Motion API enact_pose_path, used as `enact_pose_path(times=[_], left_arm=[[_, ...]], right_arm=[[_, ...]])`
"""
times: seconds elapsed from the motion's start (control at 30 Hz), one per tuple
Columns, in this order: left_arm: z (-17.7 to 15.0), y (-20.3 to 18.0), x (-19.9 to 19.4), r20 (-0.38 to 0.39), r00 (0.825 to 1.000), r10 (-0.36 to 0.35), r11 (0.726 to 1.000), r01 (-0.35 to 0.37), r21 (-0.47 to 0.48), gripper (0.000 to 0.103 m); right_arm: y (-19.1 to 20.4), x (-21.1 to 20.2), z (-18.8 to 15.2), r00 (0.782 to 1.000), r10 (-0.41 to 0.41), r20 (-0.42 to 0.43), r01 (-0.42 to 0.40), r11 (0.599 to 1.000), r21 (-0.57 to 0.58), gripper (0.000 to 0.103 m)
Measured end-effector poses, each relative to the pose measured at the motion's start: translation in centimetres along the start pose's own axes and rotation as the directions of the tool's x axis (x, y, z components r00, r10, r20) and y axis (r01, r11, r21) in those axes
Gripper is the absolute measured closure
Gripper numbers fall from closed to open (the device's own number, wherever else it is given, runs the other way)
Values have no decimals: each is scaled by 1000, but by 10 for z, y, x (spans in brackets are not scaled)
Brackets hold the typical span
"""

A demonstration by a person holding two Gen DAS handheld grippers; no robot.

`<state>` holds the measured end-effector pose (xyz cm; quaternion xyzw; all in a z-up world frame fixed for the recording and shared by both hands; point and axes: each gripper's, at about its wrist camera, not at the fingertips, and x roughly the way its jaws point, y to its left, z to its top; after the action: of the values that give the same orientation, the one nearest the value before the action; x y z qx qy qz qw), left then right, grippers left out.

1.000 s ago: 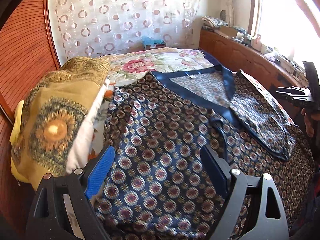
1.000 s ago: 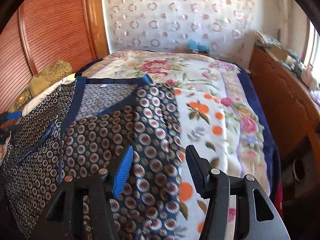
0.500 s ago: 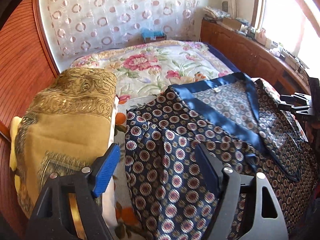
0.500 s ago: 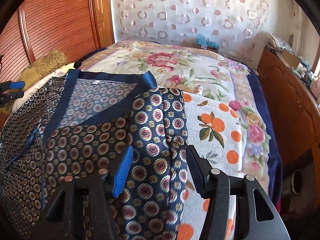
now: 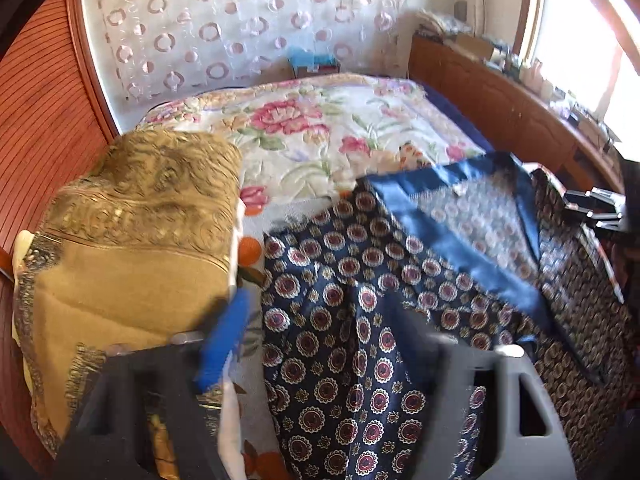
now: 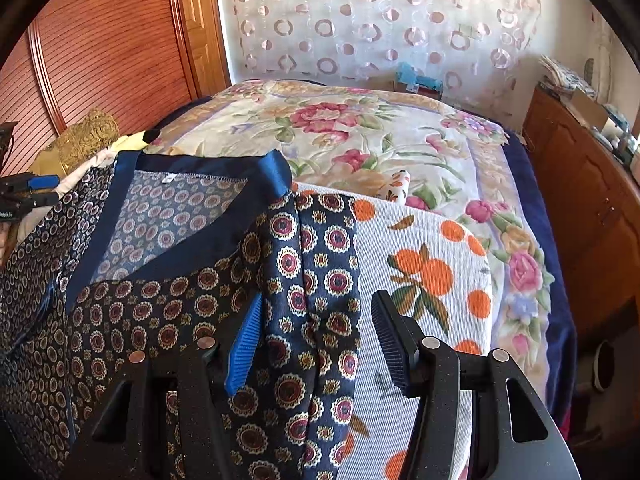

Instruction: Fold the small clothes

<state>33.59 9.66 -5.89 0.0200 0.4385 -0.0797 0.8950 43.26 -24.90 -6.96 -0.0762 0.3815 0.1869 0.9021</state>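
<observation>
Floral bedspread (image 6: 372, 136) covers the bed, backed by a circle-patterned curtain (image 6: 380, 20). Spread across it, the navy medallion-print garment (image 5: 352, 304) runs between both sets of jaws. The left gripper (image 5: 320, 344) is blurred but spread wide over one side fold, a gold cushion (image 5: 132, 232) left of it. The right gripper (image 6: 316, 340) straddles the other fold, jaws apart, an orange-print cloth (image 6: 432, 272) under its right finger.

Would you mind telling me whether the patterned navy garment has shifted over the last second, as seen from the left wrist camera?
Yes. The patterned navy garment has pulled rightward, away from the gold cushion, uncovering floral bedspread that it covered a second ago.
</observation>
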Motion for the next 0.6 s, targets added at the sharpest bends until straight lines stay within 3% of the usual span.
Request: enact_pose_path(times=[0.27,0.33,0.6], left_arm=[[-5,-4,27,-126,988,91,995,-86,45,59],[-7,-6,33,-152,982,112,993,-104,59,53],[-7,-6,40,-161,981,110,994,-105,39,48]], right_arm=[[0,12,-5,1000,8,-11,-8,1000,8,46],[0,13,-5,1000,8,-16,-8,1000,5,46],[1,14,-4,1000,-2,-24,1,1000,-11,46]])
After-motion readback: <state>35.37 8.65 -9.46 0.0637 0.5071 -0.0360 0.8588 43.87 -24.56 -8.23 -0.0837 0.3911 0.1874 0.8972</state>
